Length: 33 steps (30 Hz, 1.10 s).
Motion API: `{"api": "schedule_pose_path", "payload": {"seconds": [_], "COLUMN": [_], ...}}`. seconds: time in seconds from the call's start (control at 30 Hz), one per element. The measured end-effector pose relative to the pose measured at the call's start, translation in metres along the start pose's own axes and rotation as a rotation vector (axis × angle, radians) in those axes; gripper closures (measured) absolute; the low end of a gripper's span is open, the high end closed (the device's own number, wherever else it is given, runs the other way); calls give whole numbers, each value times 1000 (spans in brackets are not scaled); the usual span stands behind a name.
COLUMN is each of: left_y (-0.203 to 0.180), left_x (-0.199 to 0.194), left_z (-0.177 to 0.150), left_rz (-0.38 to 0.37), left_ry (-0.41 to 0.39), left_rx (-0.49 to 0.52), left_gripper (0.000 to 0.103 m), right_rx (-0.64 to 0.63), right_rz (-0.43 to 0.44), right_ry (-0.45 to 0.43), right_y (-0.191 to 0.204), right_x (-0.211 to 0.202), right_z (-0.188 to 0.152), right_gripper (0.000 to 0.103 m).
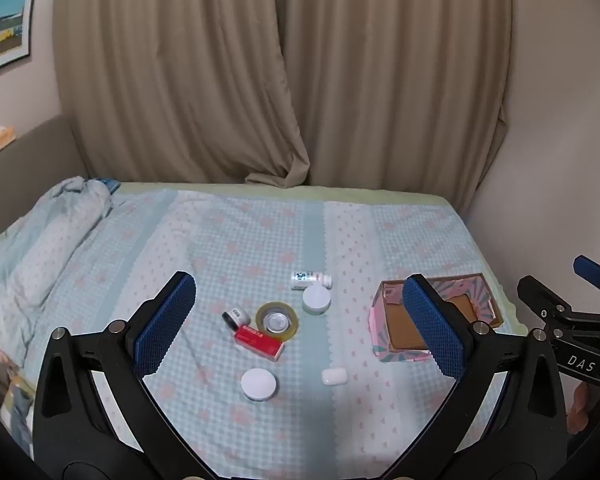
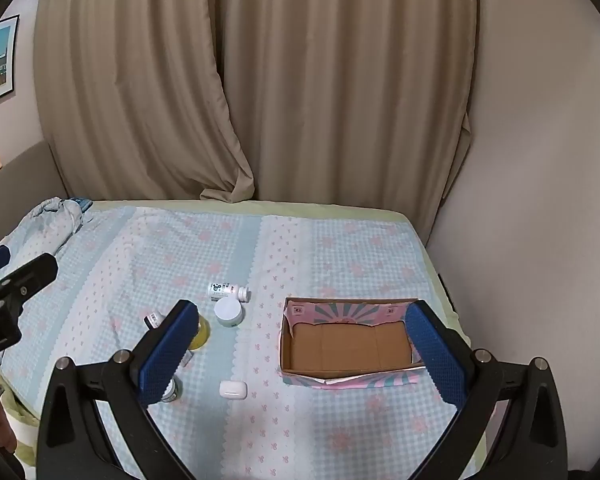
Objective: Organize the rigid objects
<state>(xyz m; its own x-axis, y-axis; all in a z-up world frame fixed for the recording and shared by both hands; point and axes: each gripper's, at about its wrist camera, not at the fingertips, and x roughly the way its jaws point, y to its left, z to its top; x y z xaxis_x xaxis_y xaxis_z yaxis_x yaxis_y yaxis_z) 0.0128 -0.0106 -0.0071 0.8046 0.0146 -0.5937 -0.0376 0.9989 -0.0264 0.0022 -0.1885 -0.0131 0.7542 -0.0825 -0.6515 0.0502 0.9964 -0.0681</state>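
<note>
Small objects lie on the bed: a white pill bottle on its side, a white-lidded jar, a tape roll, a small black-and-white container, a red box, a second white-lidded jar and a white earbud case. An open pink patterned cardboard box sits to their right, empty. My left gripper is open above the objects. My right gripper is open, near the box.
The bed has a light blue checked sheet. A bunched blanket lies at the left. Beige curtains hang behind, a wall stands at the right. The right gripper also shows at the right edge of the left wrist view.
</note>
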Motion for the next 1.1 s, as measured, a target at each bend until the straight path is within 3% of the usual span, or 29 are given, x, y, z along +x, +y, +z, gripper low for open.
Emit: {"api": "schedule_pose_path", "payload": {"seconds": [1.1], "left_y": [12], "left_x": [-5], "left_z": [-2], "left_rz": [-13], "left_ry": [2], "left_rx": [-3], "left_gripper": [1], "right_rx": [7], "right_rz": [47], "right_ry": [11], "right_y": [-6], "right_x": [1], "right_z": [-4], "right_gripper": [0]}}
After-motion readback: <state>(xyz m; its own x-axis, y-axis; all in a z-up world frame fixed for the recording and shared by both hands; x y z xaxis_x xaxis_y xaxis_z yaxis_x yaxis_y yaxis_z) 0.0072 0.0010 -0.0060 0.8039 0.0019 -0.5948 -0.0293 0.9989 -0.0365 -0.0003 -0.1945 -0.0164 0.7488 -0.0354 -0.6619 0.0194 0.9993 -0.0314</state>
